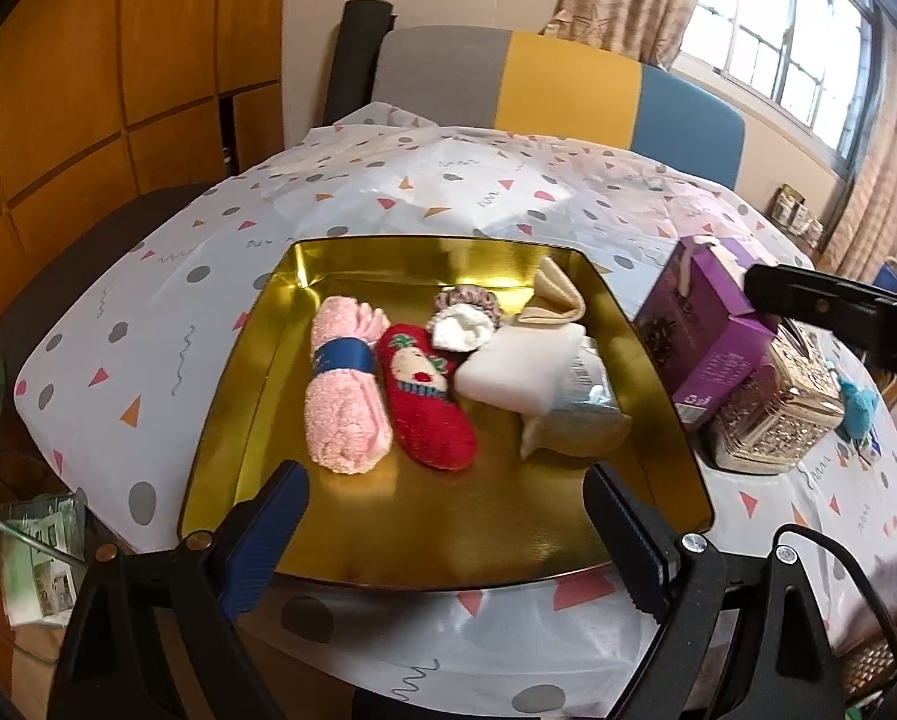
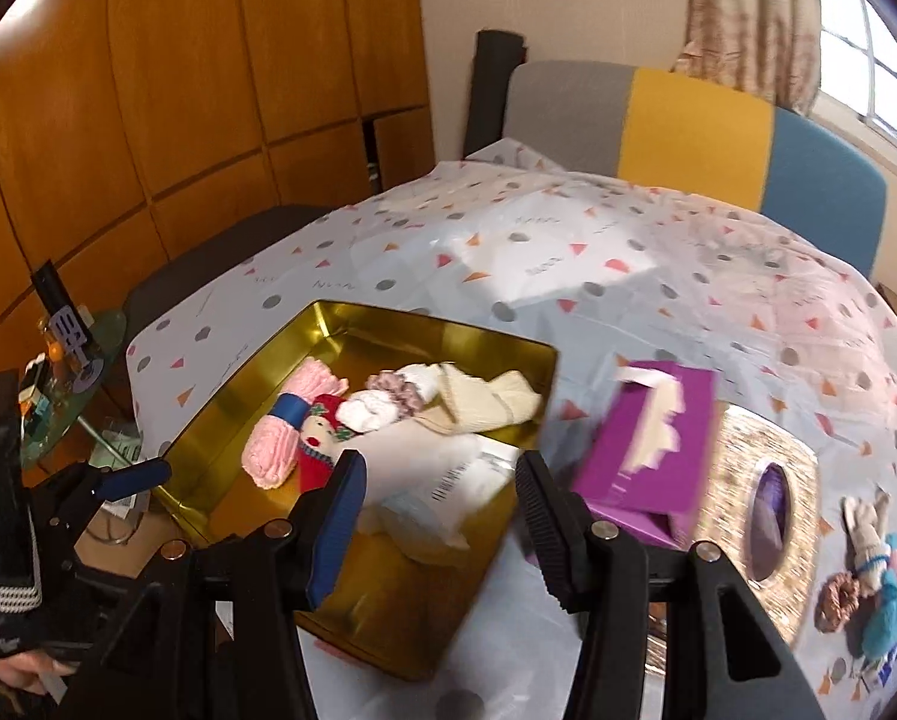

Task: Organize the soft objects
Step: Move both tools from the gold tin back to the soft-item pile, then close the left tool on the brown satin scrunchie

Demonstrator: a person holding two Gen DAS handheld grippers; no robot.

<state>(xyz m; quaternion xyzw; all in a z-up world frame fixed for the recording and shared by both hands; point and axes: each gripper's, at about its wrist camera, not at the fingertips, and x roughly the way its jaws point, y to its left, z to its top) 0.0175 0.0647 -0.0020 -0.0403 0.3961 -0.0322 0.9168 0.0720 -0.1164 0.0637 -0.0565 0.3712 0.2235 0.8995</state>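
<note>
Soft objects (image 1: 388, 384) in tin (image 1: 340, 546) | left tool (image 1: 448, 534) wide, empty | right tool (image 2: 439, 516) half-spread, empty

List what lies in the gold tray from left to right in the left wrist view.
pink rolled towel → red Christmas sock → white fluffy bundle with a scrunchie → white soft packet. The cream folded cloth sits behind the packet, so its place is unclear.

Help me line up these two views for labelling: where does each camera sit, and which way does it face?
Left wrist: on the left gripper, looking down into the gold tray; own open fingers show, with the right gripper.
Right wrist: on the right gripper, over the tray's right edge; own fingers show, the left gripper at left.
Shared: tray, pink towel, purple box.
</note>
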